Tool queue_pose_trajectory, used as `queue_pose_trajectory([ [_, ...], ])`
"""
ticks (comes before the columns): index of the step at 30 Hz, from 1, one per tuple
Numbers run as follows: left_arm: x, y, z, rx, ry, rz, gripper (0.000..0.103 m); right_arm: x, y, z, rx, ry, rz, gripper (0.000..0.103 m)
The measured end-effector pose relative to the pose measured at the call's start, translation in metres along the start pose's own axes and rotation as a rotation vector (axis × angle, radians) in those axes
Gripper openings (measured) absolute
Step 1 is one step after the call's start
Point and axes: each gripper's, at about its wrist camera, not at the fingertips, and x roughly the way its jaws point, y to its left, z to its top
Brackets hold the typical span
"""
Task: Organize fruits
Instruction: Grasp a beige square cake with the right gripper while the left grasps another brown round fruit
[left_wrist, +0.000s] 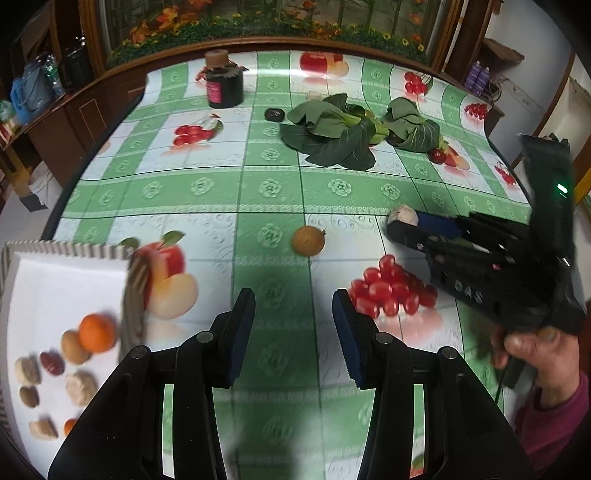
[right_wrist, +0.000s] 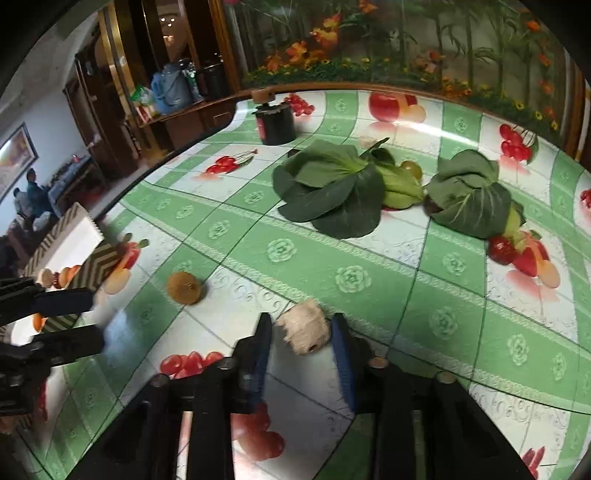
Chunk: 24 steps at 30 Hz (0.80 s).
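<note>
My right gripper (right_wrist: 301, 328) is shut on a pale beige lumpy fruit piece (right_wrist: 304, 330) and holds it above the table; it also shows in the left wrist view (left_wrist: 403, 217). My left gripper (left_wrist: 293, 314) is open and empty, low over the table. A round brown fruit (left_wrist: 307, 240) lies just ahead of it, also in the right wrist view (right_wrist: 184, 287). A white tray (left_wrist: 44, 284) with a zigzag rim at the left holds an orange (left_wrist: 96, 331) and several small fruits. A small red fruit (right_wrist: 501, 249) and a green one (right_wrist: 412, 169) lie by the leafy greens.
Two bunches of leafy greens (left_wrist: 332, 129) lie at the table's far middle. A dark jar (left_wrist: 224, 83) with a brown lid and a small black disc (left_wrist: 274, 115) stand behind them. The tablecloth carries printed fruit pictures. The table edge runs along the left.
</note>
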Motion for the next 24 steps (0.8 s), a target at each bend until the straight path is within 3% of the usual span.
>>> queue_pose_trajectory([
  [17, 0.051, -0.017, 0.030, 0.040, -0.008, -0.017, 0.043, -0.008, -0.018, -0.006, 0.081, -0.005, 0.039, 0.022],
  [18, 0.051, -0.017, 0.030, 0.046, -0.012, -0.017, 0.037, -0.008, -0.018, -0.006, 0.082, -0.005, 0.039, 0.022],
  [19, 0.051, -0.018, 0.030, 0.053, -0.018, -0.013, 0.025, -0.008, -0.018, -0.006, 0.082, -0.005, 0.039, 0.022],
  [24, 0.046, -0.012, 0.025, 0.036, -0.029, -0.016, 0.024, -0.010, -0.016, -0.007, 0.086, 0.005, 0.034, 0.022],
])
